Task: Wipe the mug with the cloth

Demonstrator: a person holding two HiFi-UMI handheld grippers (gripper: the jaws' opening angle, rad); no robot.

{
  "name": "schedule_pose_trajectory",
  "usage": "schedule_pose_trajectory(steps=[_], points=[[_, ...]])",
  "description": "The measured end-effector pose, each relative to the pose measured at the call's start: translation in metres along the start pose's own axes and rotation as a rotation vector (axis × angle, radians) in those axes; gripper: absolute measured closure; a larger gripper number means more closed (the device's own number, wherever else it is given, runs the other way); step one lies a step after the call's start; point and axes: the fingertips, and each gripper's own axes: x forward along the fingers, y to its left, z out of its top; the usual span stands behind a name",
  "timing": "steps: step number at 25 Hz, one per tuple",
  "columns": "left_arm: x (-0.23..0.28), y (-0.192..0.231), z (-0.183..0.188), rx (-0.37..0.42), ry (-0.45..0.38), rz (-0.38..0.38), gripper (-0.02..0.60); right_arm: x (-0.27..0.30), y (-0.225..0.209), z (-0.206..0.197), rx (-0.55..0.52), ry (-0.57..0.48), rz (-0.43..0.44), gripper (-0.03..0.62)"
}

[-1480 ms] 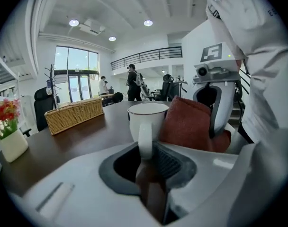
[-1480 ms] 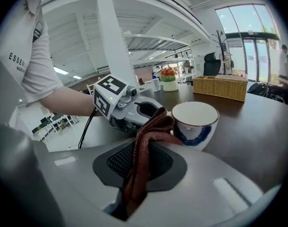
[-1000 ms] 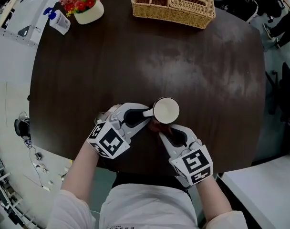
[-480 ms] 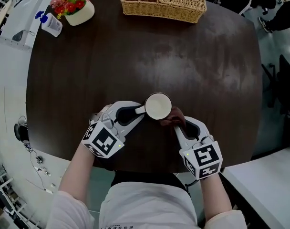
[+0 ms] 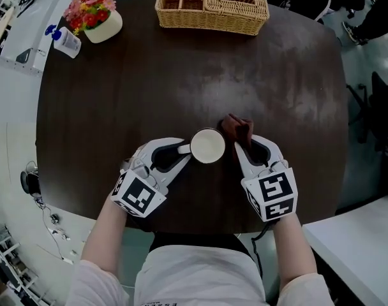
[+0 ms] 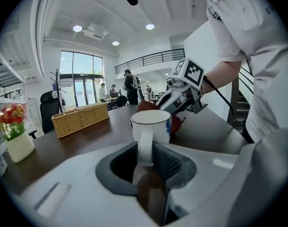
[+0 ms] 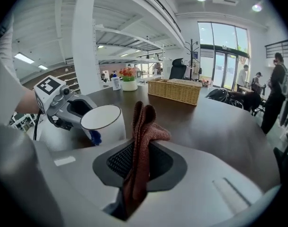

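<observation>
White ceramic mug point(image 5: 207, 146) stood on dark table point(image 5: 181, 75), handle clamped in left claw point(image 5: 183, 149); right claw point(image 5: 242, 139) pinched reddish-brown cloth point(image 5: 236, 127) just beside it, wiping judged unfinished.

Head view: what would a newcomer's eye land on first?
The white mug stands near the front edge of the dark table, its handle pinched by the left gripper. Just right of it, the right gripper holds a reddish-brown cloth bunched in its jaws. A wicker basket and flowers sit at the back edge.
</observation>
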Motion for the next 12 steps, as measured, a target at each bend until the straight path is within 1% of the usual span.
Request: schedule_pose_trajectory(steps=[4,7,12], points=[[0.003,0.001,0.0,0.017,0.003,-0.052,0.505,0.016,0.016,0.006,-0.08,0.015,0.069,0.511],[0.003,0.003,-0.001,0.027,0.004,-0.065,0.505,0.021,0.021,0.004,-0.126,0.037,0.078,0.513],[0.003,0.003,-0.002,0.035,0.018,-0.075,0.505,0.017,0.033,-0.006,-0.153,0.048,0.104,0.513]])
